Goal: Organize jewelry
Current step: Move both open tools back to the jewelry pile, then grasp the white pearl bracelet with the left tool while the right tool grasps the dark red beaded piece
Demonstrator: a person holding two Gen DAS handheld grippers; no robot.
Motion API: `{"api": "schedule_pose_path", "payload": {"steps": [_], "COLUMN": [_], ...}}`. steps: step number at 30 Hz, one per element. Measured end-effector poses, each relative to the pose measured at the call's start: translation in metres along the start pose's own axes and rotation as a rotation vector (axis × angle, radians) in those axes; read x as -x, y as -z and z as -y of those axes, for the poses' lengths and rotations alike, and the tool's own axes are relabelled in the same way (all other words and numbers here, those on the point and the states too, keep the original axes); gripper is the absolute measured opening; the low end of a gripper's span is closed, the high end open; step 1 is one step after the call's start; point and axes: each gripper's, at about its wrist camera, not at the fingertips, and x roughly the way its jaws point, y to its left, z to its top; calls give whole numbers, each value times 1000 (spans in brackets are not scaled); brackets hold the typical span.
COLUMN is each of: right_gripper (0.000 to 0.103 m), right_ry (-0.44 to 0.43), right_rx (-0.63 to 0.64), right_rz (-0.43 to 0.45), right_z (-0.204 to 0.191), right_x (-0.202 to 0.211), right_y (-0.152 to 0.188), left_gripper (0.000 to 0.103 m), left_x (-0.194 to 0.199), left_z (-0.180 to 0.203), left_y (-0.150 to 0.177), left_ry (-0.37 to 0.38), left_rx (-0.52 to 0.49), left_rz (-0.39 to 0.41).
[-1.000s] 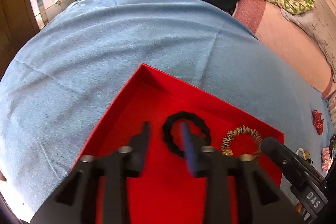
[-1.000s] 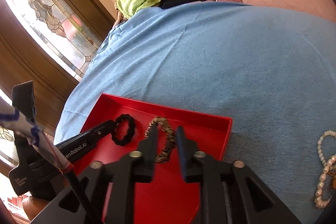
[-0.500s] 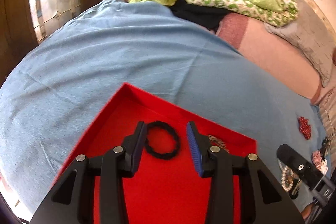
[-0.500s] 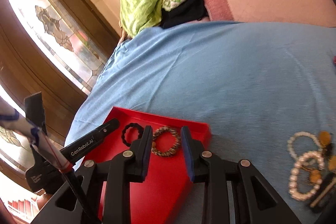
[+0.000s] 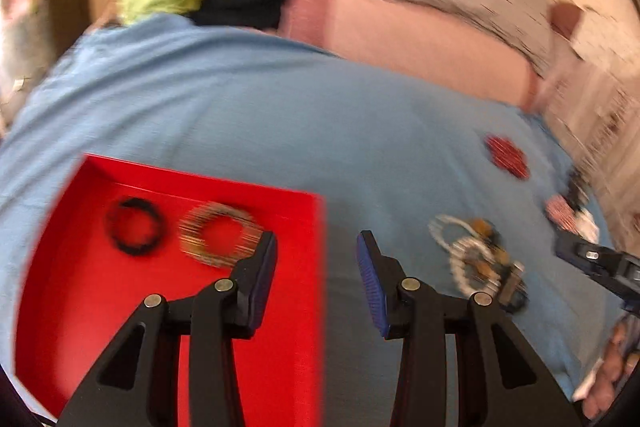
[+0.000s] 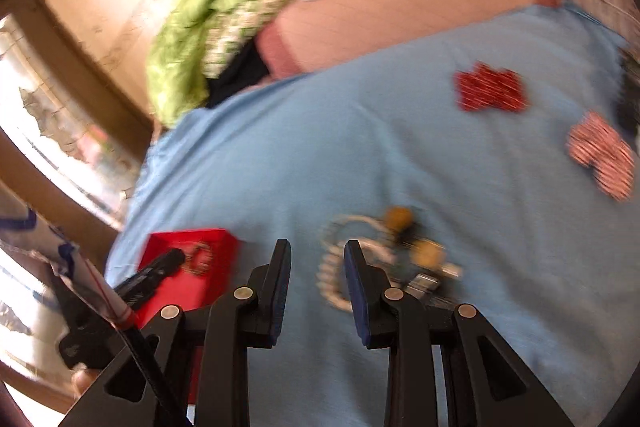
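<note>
While both tools gape empty, pearl bracelets point(image 6: 340, 267) lie just beyond the right tool point(image 6: 316, 267) — red tray point(image 6: 176, 291) leftward.

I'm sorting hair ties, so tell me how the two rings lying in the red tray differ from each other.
The black ring is plain and dark, while the patterned ring is pale with dark flecks. The black ring lies nearer the tray's outer left side; the patterned ring lies closer to the left claw. The patterned ring looks a little wider, though blur makes that uncertain. Both lie flat on the red tray, side by side, and neither is held.
</note>
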Motion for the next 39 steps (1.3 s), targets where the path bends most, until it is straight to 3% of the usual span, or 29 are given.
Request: {"api": "schedule_pose_path", "payload": {"steps": [7, 18, 20, 24, 28, 33, 39], "right_gripper": [30, 30, 30, 30, 30, 30, 30], "right_ry": [60, 16, 8, -11, -26, -26, 41], "right_rx": [-53, -96, -105, -114, -105, -100, -117], "right_rz": [-20, -48, -55, -78, -110, -163, -208], "right_z": [42, 58, 61, 63, 58, 51, 49], "right_x": [4, -2, -3, -6, -12, -25, -40], "right_y": [3, -1, -3, -2, 1, 7, 12], "left_gripper": [40, 40, 38, 10, 10, 10, 10], "left_x": [-42, -94, -97, -101, -90, -60, -37], "left_z": [67, 108, 114, 117, 106, 95, 85], "left_y": [13, 16, 17, 18, 11, 2, -5], "left_ry": [143, 92, 68, 4, 38, 54, 85], "left_rx": [-101, -118, -142, -177, -143, -149, -141], "left_rz": [-138, -181, -168, -147, -115, -16, 57]}}
